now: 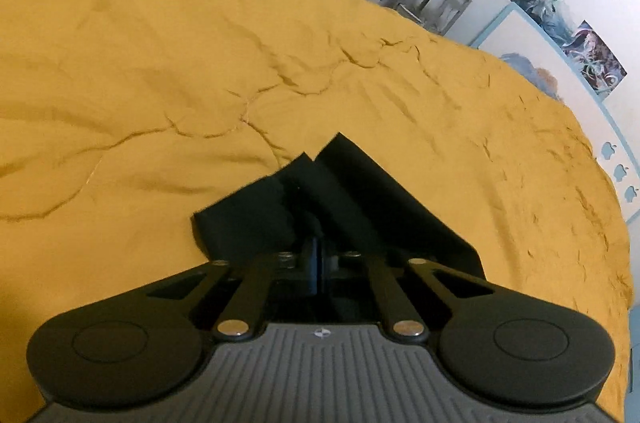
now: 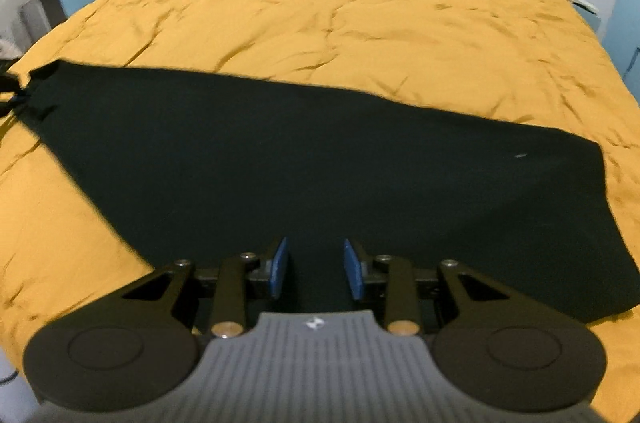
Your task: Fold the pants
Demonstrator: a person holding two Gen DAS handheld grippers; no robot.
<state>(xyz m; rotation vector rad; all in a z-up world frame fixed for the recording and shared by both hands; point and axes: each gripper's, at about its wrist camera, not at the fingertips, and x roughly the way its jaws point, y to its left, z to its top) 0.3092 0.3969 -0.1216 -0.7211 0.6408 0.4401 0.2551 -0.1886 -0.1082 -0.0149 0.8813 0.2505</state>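
Left gripper (image 1: 316, 255) clamped on black pants (image 2: 320, 175), soft, limp, light. Right gripper (image 2: 316, 269) gaped above cloth on yellow bedspread (image 2: 360, 3). Best grab: hem corners.

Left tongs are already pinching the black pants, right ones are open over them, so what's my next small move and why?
Probably lower the right tongs and close them on the pants. Their pads stand apart over the cloth holding nothing, while the left tongs already grip a bunched edge. Both ends need holding before lifting a fold across the bedspread.
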